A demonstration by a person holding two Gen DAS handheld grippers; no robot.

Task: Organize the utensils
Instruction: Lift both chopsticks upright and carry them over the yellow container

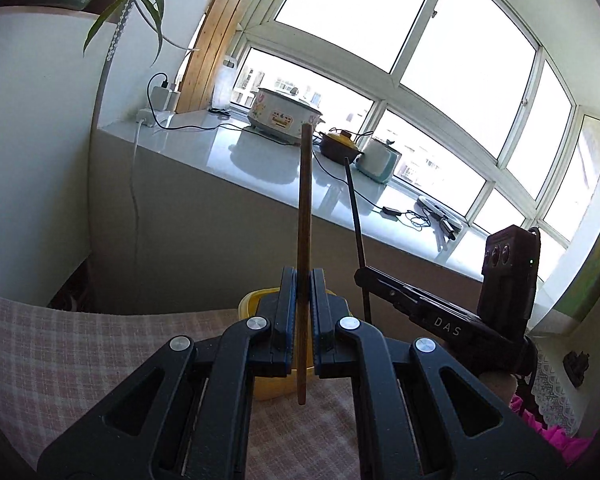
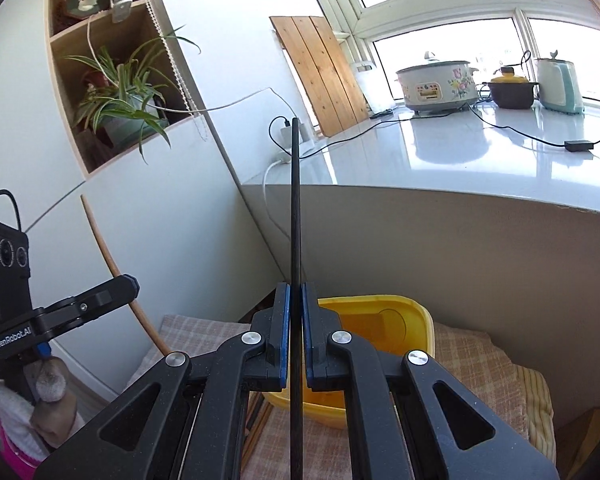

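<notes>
Now, my left claw (image 1: 304, 312) clamped on a brown wooden chopstick (image 1: 305, 208) held upright, my right claw (image 2: 295, 332) clamped on a black chopstick (image 2: 295, 208), both tilted slightly downward above the yellow tub (image 2: 380, 320) on the checked desk (image 1: 80, 344).

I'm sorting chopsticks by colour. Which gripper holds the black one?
The right gripper is shut on the black chopstick. The left gripper clamps the brown wooden chopstick instead.
</notes>
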